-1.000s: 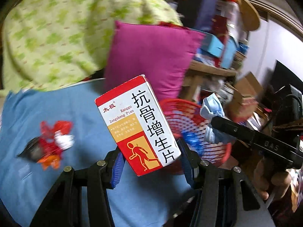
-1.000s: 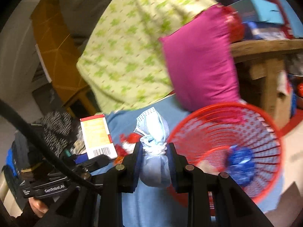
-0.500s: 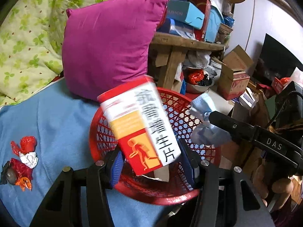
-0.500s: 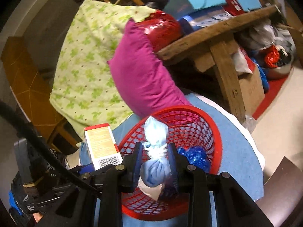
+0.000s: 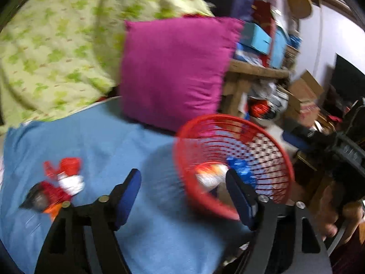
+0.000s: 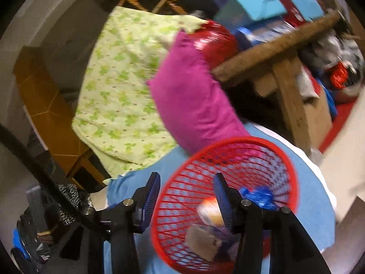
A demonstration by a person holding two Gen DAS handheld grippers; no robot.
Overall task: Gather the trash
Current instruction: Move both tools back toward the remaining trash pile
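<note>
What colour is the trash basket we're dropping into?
Red, an open mesh plastic basket on the blue sheet. It shows best in the right wrist view.

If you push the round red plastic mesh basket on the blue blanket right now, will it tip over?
The red mesh basket probably slides or tips easily: thin open lattice looks light. It already seems to lean on the soft blue blanket. The few scraps inside add little weight.

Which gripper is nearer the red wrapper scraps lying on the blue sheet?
Left. The left gripper hangs open beside the red wrapper scraps; the right gripper is open over the red basket, scraps out of its view.
</note>
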